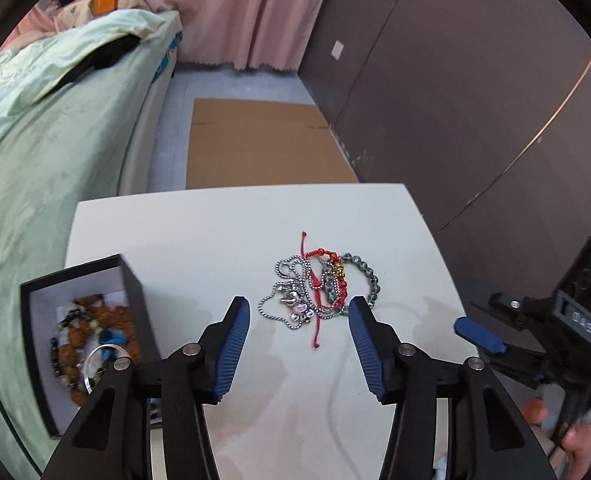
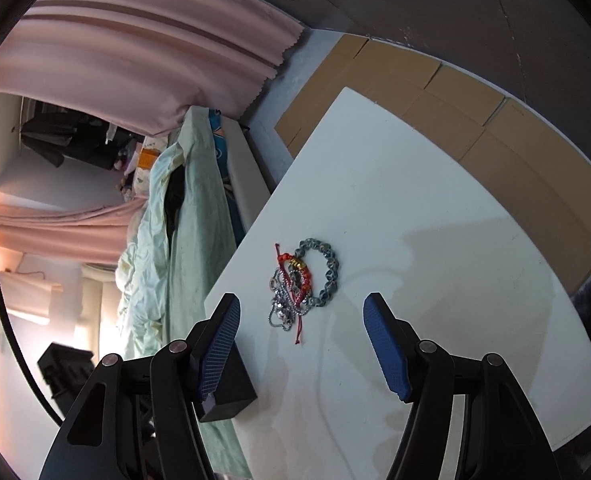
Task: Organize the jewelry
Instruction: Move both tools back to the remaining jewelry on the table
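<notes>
You are holding both claws, left claw and right claw, parted and empty. You are facing the tangle on the surface. Take one strand only.

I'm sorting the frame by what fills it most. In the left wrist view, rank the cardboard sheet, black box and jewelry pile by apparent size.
1. Cardboard sheet, though farthest away.
2. Black box, partly hidden and nearest, so unsure.
3. Jewelry pile.
</notes>
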